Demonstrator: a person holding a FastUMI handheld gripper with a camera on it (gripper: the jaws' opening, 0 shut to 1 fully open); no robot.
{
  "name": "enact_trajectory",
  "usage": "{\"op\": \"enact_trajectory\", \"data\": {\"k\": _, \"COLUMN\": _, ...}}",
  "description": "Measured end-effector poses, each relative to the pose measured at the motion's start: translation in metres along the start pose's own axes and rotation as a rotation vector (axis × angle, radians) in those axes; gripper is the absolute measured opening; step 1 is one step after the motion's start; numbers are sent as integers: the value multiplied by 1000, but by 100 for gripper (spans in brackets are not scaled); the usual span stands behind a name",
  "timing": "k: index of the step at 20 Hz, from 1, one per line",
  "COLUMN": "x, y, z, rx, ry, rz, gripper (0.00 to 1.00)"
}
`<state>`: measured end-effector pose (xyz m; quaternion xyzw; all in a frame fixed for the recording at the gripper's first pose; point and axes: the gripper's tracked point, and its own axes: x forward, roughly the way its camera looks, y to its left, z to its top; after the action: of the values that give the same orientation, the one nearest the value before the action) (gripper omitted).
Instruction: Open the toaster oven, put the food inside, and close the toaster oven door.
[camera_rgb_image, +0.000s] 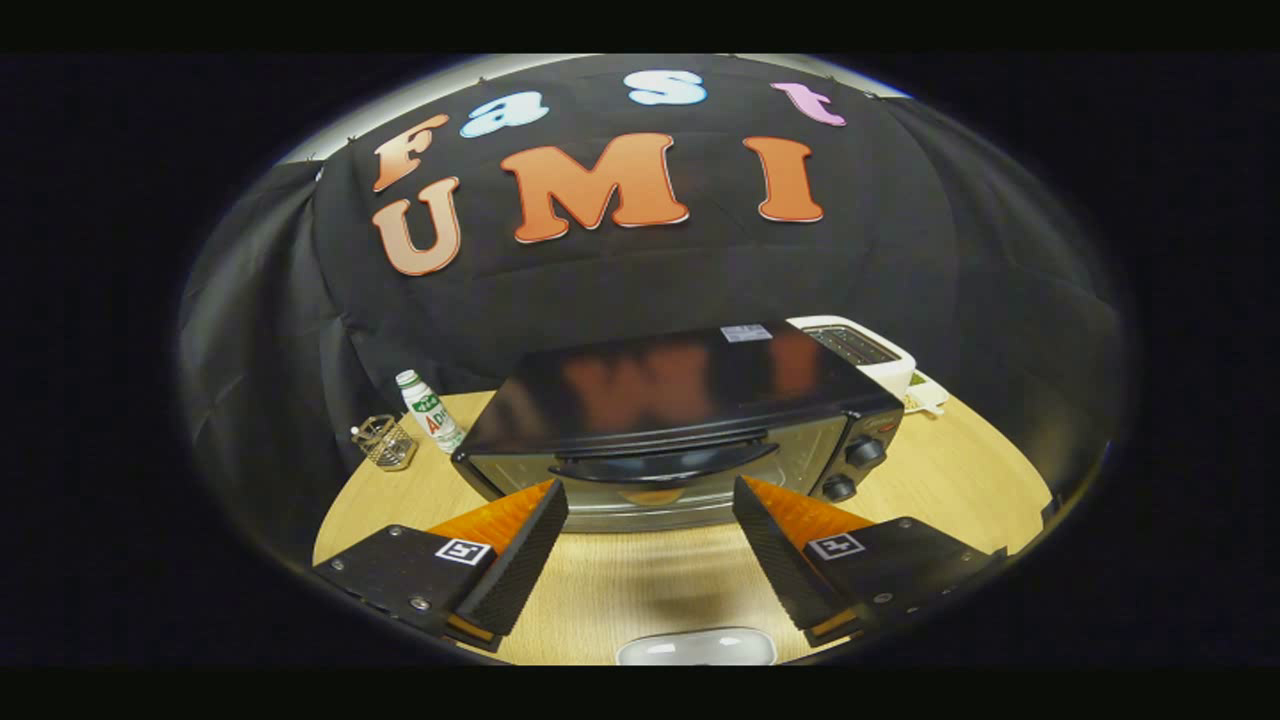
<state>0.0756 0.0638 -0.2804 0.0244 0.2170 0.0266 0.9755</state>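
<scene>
gripper (650, 500) is open wide, holding nothing. toaster oven (680, 420) sits mid table (960, 470) w/ door (655, 478) shut, just ahead of the fingers. handle (665, 462) looks thin, so fingers could slip off & the oven could slide back.

Gripper (650, 500) fingers spread, bare table (640, 580) between; oven (680, 430) (door shut) blocks just ahead; bottle (430, 410), glass (384, 441) left.

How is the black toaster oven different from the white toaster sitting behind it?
The toaster oven is black with a flat glossy top; the toaster is white with slots in its top. The toaster oven has a front door with a handle, shut now, and knobs beside it; the toaster shows no door. The toaster oven looks much bigger and stands just beyond the open gripper fingers; the toaster sits behind its corner. Both stand on the wooden table.
</scene>
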Motion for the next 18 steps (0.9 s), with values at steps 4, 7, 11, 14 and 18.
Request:
{"op": "enact_trajectory", "data": {"k": 4, "x": -22, "y": 4, "z": 37, "rx": -5, "ry": -49, "rz": -2, "gripper": 99}}
{"op": "enact_trajectory", "data": {"k": 7, "x": -44, "y": 10, "z": 73, "rx": -21, "ry": -96, "rz": 5, "gripper": 99}}
{"op": "enact_trajectory", "data": {"k": 11, "x": -78, "y": 23, "z": 117, "rx": -41, "ry": -165, "rz": 29, "gripper": 99}}
{"op": "enact_trajectory", "data": {"k": 14, "x": -99, "y": 37, "z": 134, "rx": -57, "ry": -195, "rz": 50, "gripper": 99}}
{"op": "enact_trajectory", "data": {"k": 18, "x": -118, "y": 48, "z": 155, "rx": -81, "ry": -240, "rz": 58, "gripper": 99}}
